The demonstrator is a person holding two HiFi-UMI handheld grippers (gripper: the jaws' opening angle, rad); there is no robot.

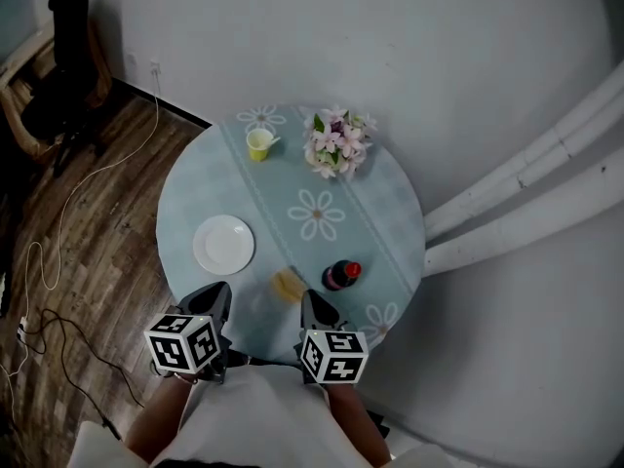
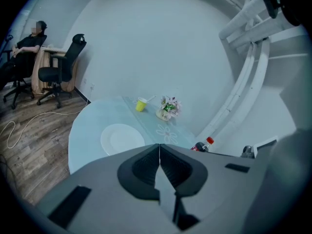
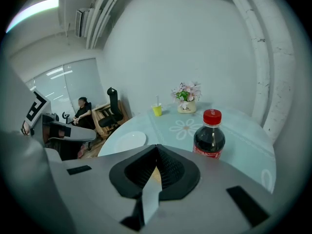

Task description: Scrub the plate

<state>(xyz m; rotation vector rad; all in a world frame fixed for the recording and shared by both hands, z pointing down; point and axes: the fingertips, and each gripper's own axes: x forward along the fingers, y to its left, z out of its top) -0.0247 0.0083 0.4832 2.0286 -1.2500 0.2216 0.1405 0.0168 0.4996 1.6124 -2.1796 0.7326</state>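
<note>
Smooth round white plate (image 1: 223,244), yellow sponge (image 1: 289,285) pinched in right claw (image 1: 311,298)

left gripper (image 2: 159,146) jaws fully together, empty, right gripper (image 3: 156,147) jaws pinched on yellow sponge (image 1: 288,284), both angled forward and down, side by side, forearms (image 1: 159,414) bare

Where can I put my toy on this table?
The middle is bare, between the flower vase and the cola bottle; so is the left side between the white plate and the yellow cup. The near edge is crowded: sponge beside the bottle.
</note>
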